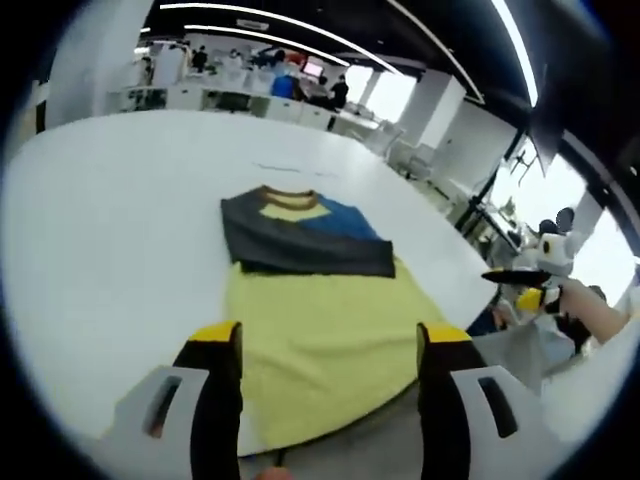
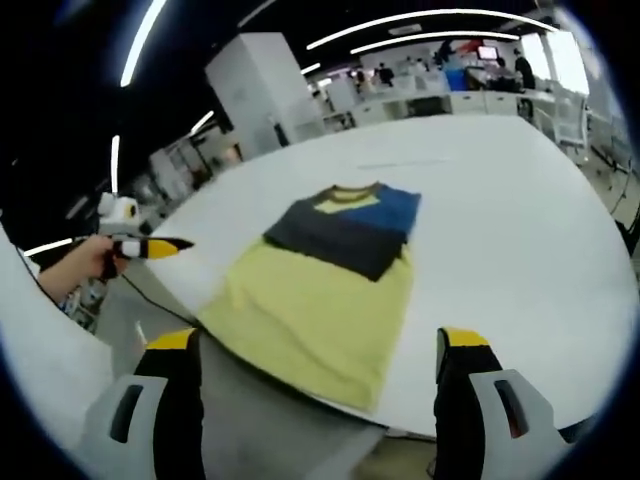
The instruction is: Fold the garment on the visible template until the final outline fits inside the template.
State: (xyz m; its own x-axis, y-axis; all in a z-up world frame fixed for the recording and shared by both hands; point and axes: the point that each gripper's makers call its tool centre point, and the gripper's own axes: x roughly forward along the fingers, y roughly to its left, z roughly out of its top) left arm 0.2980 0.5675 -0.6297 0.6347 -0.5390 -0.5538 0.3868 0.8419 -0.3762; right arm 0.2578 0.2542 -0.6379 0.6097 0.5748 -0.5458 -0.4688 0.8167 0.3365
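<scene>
The garment lies on the white round table, its yellow hem at six o'clock hanging just over the table edge, so the lowest strip is hard to follow. The sleeves look folded across the chest as a dark grey band with blue beside it; the collar sits at twelve o'clock. The cloth looks soft and matte. A faint line on the tabletop beyond the collar may be the template, too thin to be sure. No writing can be read.

The left gripper hovers over the hem, its yellow-tipped jaws spread wide and empty. The right gripper is likewise parted, holding nothing.
</scene>
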